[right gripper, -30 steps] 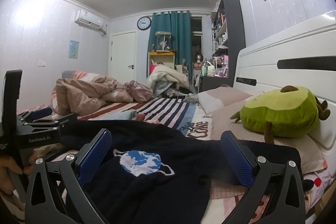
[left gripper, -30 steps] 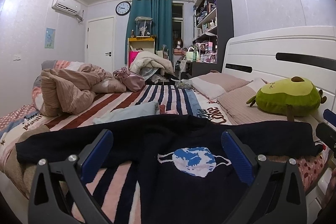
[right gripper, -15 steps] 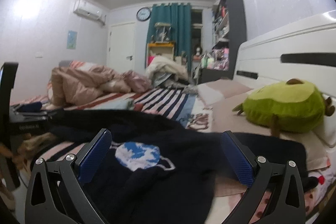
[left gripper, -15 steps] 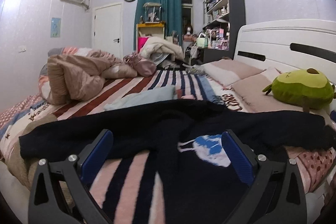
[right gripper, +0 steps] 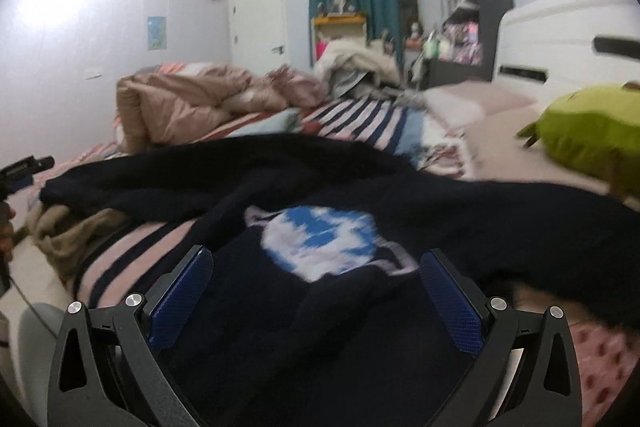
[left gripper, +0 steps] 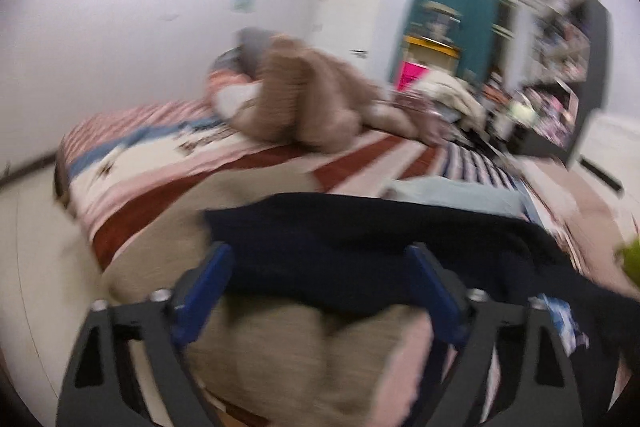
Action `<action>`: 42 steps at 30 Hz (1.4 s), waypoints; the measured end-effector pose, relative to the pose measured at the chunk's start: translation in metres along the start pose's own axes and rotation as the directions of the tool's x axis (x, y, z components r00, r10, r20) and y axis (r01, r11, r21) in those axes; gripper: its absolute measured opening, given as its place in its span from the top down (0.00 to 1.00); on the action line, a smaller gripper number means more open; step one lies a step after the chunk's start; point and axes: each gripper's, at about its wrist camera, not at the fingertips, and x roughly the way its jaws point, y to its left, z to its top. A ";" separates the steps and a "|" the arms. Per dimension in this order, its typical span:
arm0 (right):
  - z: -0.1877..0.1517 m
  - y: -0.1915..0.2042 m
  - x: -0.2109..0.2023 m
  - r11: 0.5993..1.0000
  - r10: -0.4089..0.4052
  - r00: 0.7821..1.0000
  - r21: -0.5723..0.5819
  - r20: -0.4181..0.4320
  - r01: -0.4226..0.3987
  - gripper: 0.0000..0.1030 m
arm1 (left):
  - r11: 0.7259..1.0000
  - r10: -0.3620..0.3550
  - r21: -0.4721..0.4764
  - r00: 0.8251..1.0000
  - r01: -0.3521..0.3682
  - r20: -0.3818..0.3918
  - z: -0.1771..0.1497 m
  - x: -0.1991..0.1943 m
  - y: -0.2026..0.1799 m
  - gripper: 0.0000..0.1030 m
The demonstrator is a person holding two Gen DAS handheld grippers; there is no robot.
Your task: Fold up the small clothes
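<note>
A dark navy sweater lies spread across the striped bed, its blue and white globe print facing up. My right gripper hovers low over the sweater's body just below the print, open, nothing pinched. In the blurred left wrist view my left gripper is at the sweater's left sleeve, near the bed's corner. Its jaws are closing with the sleeve's end between them, and the pads still stand apart from the cloth. The left gripper also shows at the far left edge of the right wrist view.
A khaki cloth is bunched under the sleeve at the bed's corner. A folded light blue garment lies behind the sweater. A brown duvet is heaped at the far side, with a green plush toy by the headboard. Pale floor lies left.
The left gripper swung left from the sweater's middle to the sleeve end, dipped, and its jaws narrowed. The right gripper sank closer to the globe print.
</note>
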 end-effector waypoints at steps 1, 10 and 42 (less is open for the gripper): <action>-0.002 0.005 0.007 0.999 0.030 0.999 0.013 -0.022 -0.029 0.00 | 1.000 0.000 -0.022 1.000 0.000 -0.008 -0.001 0.006 0.009 0.24; 0.000 0.030 0.026 0.999 0.040 0.997 -0.014 -0.071 -0.041 0.00 | 0.999 0.001 0.038 0.996 0.003 -0.088 -0.018 0.040 0.018 0.58; -0.051 -0.133 -0.092 0.968 -0.206 0.975 0.164 0.088 0.190 0.00 | 0.613 -0.635 0.240 0.650 0.753 -0.417 -0.132 -0.046 -0.326 0.94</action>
